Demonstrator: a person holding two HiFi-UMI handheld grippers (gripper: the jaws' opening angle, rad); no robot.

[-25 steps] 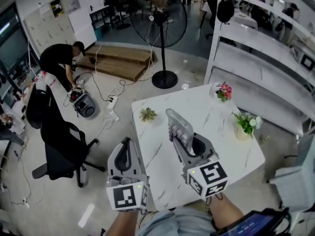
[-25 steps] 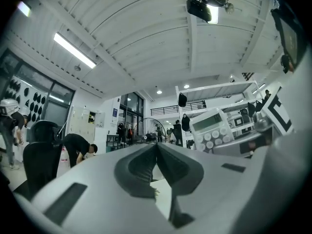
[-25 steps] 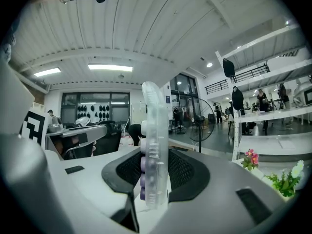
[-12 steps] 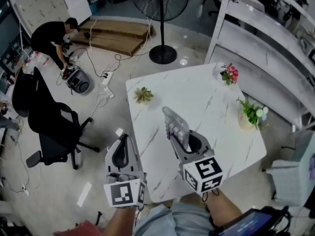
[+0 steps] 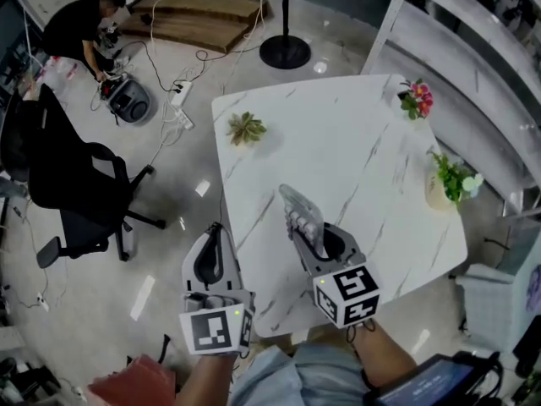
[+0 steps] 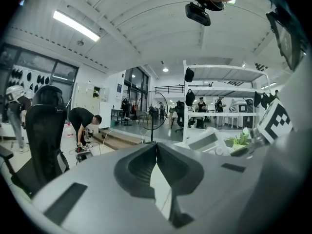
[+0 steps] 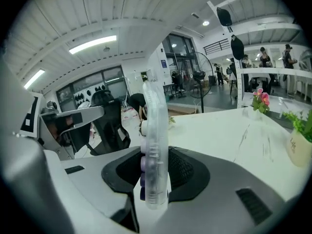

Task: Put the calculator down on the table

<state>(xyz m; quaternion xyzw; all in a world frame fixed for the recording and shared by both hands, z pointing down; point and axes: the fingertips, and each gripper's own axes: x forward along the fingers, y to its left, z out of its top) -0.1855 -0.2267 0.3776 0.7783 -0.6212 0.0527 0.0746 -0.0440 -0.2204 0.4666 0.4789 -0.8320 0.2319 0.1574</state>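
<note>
Calculator (image 5: 301, 216) — translucent with purple keys, clamped edge-on between the jaws of the right gripper (image 5: 308, 239), just below centre frame. Its free end projects past the jaw tips over the near left part of the white marbled counter (image 5: 363, 155). Left gripper (image 5: 214, 235), lower left, beside the counter's left edge: jaws closed tip to tip, nothing between them. On the counter — a small succulent (image 5: 246, 128) upper left, pink flowers (image 5: 417, 100) and a potted green plant (image 5: 448, 183) at right.
</note>
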